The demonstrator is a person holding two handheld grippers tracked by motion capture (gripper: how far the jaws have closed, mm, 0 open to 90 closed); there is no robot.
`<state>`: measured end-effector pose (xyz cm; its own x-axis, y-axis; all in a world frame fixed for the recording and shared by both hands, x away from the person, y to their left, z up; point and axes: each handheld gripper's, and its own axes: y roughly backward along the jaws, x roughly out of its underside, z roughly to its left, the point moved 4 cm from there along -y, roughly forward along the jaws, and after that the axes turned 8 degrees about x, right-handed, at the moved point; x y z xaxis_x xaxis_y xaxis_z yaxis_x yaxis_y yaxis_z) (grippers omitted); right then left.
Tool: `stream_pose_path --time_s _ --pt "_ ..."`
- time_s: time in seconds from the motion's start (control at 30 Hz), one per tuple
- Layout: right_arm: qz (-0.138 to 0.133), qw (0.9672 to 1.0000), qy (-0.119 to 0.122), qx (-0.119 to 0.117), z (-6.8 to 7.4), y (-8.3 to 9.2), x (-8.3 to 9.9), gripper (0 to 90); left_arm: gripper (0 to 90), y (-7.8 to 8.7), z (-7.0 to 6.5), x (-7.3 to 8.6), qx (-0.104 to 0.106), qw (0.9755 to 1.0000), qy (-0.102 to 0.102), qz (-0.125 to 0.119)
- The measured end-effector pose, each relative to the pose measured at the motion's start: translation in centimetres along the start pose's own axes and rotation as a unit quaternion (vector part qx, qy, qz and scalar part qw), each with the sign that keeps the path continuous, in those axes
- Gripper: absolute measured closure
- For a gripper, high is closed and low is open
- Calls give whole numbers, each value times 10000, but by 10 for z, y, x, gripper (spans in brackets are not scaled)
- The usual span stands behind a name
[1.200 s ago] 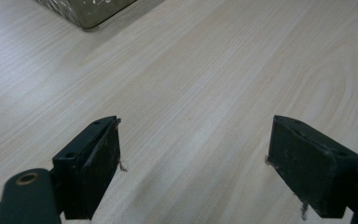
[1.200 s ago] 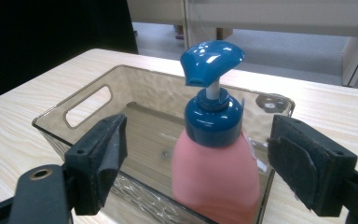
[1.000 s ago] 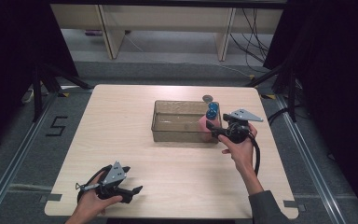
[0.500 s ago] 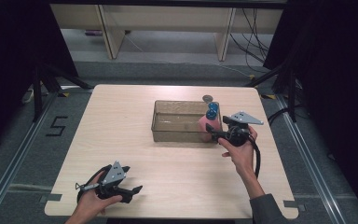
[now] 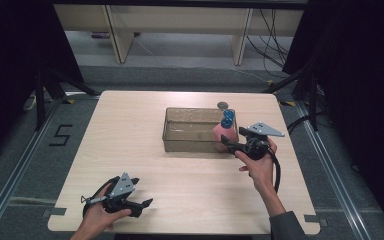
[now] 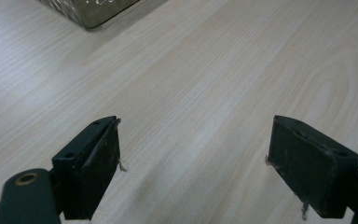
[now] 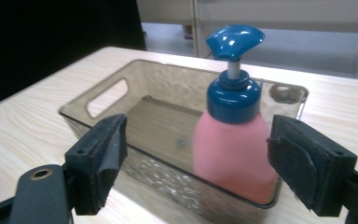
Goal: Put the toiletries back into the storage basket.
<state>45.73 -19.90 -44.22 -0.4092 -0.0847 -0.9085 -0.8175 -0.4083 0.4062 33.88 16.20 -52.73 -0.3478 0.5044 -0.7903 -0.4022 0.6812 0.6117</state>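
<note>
From the high view, the pink pump bottle (image 5: 224, 131) stands upright in the right end of the clear bin (image 5: 190, 131) on the table (image 5: 130, 150), as it did 1 second ago, with the right gripper (image 5: 226, 143) just beside it and hardly shifted. The left gripper view has the left gripper (image 6: 193, 163) gaping wide over bare wood, holding nothing. In the right gripper view the right gripper's 2 pads (image 7: 106, 158) stand wide apart, clear of the bottle, so the placing looks done and release complete.

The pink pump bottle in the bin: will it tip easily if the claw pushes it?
Probably yes: the bottle is tall with a heavy-looking blue pump on top. Its smooth sides may slip, though the bin wall could stop it.
</note>
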Motion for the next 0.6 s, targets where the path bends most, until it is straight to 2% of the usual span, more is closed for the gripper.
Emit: stream_pose_path --time_s 0.03,0.07,0.1,0.13,0.2,0.23,0.33,0.37,0.4,0.43,0.47,0.53,0.57,0.6 --pt "9 9998 -158 -88 2 2 0 210 163 0 0 0 11 10000 6 -9" --pt "-11 9998 -187 -113 3 2 0 210 162 0 0 0 31 10000 10 13" --pt "-11 9998 -183 -113 3 3 0 210 163 0 0 0 18 10000 14 -9" --pt "-114 9999 4 -111 1 2 0 209 163 0 0 0 6 10000 7 -10" --pt "-117 9998 -41 -162 3 3 1 210 163 0 0 0 25 10000 4 1" --pt "-86 9999 1 -112 3 4 1 210 163 0 0 0 31 10000 10 14" --pt "-99 9997 -110 -175 7 5 2 210 163 0 0 0 4 10000 4 -6" --pt "-141 9997 68 -169 5 5 1 210 163 0 0 0 7 10000 4 -9" --pt "-85 9997 -37 -205 7 6 2 210 163 0 0 0 8 10000 6 -10" --pt "-56 9998 64 -155 6 8 2 211 163 0 0 0 15 10000 5 -8" --pt "-75 9998 58 -185 7 8 2 212 163 0 0 0 26 10000 3 12" --pt "-116 9995 -23 -287 10 7 3 212 163 1 0 0 3 10000 1 -14" --pt "-50 9996 -147 -234 12 10 4 212 163 1 0 0 4 10000 1 -17" --pt "-117 9996 12 -249 10 9 3 213 163 1 0 0 1 10000 -1 -14"
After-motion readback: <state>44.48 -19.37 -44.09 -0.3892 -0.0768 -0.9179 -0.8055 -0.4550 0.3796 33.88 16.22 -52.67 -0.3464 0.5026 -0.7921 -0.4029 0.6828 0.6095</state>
